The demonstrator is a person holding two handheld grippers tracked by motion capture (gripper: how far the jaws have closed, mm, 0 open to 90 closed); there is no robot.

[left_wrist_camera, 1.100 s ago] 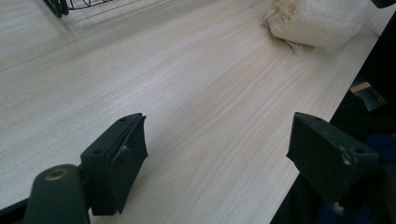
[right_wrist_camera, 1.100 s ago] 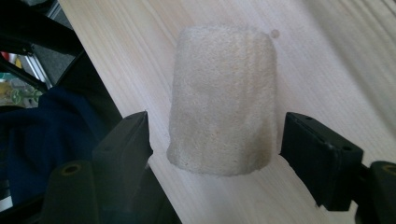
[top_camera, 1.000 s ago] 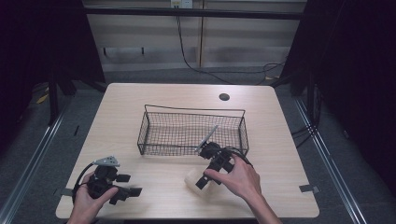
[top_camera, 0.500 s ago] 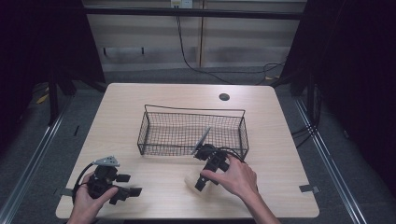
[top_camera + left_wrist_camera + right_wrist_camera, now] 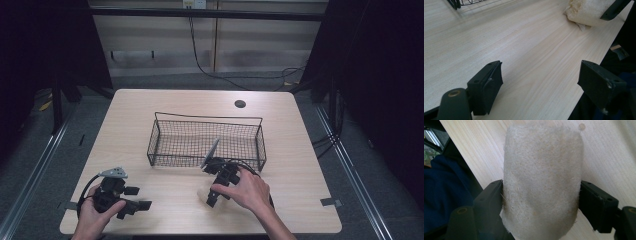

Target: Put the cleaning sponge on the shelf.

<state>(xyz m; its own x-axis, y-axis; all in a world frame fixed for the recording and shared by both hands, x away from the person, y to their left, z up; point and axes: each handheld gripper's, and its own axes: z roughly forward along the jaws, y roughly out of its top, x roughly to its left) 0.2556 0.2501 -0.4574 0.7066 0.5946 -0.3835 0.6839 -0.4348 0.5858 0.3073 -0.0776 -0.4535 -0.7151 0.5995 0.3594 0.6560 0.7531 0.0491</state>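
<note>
The left tongs (image 5: 131,205) rest at the surface's (image 5: 150,115) near left corner, jaws spread with nothing between them; in the left gripper view bare wood lies between the two pads. To their right, near the middle of the near edge, the right tongs (image 5: 212,196) pinch a pale sponge (image 5: 542,180), both jaws pressed into its sides. The sponge sits low over the surface, just in front of the wire basket (image 5: 160,145), which stands at the centre.

The step in hand looks like the grasp and first lift of the sponge. The next move likely calls for raising it clear of the basket's near rim, carrying it over the mesh, and spreading the jaws to drop it inside.

Against the frame half a second back, the right hand (image 5: 247,190) has hardly shifted, and the left tongs lie where they were.
</note>
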